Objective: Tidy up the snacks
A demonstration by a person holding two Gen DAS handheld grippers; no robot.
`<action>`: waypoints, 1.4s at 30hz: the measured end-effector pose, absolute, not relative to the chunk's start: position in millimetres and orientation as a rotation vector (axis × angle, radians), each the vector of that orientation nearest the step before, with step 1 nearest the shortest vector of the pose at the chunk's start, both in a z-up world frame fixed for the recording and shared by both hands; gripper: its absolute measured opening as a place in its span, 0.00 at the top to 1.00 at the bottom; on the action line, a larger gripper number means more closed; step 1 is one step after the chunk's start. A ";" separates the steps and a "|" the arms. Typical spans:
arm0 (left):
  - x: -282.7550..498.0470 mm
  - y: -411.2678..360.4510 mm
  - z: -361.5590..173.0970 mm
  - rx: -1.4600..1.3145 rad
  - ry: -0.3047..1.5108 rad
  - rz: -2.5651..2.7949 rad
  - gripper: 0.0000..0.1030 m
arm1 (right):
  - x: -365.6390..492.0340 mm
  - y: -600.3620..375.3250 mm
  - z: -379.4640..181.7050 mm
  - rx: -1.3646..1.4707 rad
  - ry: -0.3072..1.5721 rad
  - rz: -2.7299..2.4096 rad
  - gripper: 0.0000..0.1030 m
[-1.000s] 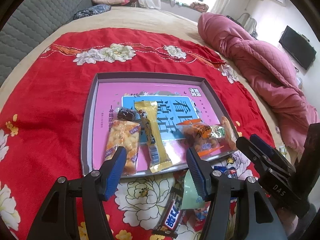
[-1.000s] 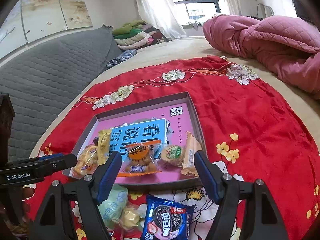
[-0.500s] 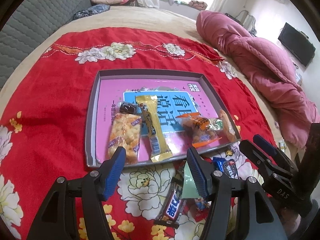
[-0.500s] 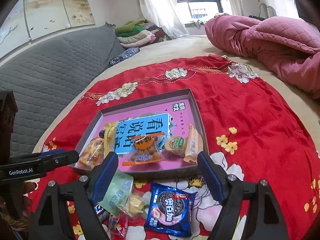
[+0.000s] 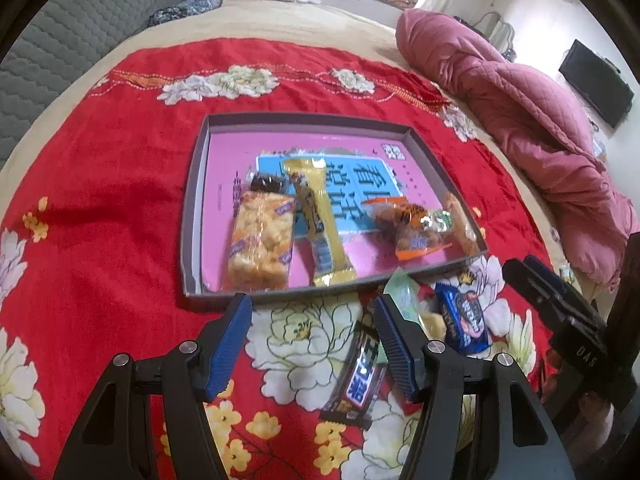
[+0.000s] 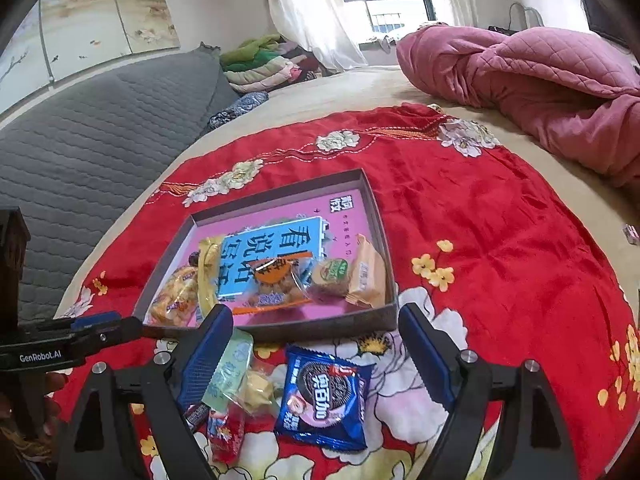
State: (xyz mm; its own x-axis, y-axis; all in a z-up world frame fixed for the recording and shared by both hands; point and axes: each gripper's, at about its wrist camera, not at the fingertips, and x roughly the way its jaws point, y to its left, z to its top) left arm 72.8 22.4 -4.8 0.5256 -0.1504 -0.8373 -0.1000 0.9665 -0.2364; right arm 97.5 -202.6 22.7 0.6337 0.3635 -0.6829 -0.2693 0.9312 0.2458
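Several snacks loose on cloth just short of tray (image 6: 384,216). Right gripper (image 6: 316,344) spread wide, empty, cookie pack (image 6: 326,394) lying between its fingers (flat, slippery). Drop low, pinch pack edge, lift over tray wall ahead. Left gripper (image 5: 314,334) likewise agape, chocolate bar (image 5: 356,380) beside its right finger.

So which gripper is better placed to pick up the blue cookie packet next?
Right. The right gripper is open with the blue cookie packet lying between its fingers. The left gripper, also open, points at bare cloth; the packet lies off to its right.
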 end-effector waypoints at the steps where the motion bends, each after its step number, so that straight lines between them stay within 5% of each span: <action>1: 71.5 22.1 -6.7 -0.269 1.026 -0.032 0.37 | 96.5 -203.4 22.2 0.127 0.812 0.364 0.18; 42: 56.5 -12.8 -49.5 -0.214 1.187 -0.130 0.37 | 89.2 -200.9 -24.6 0.082 1.040 0.320 0.18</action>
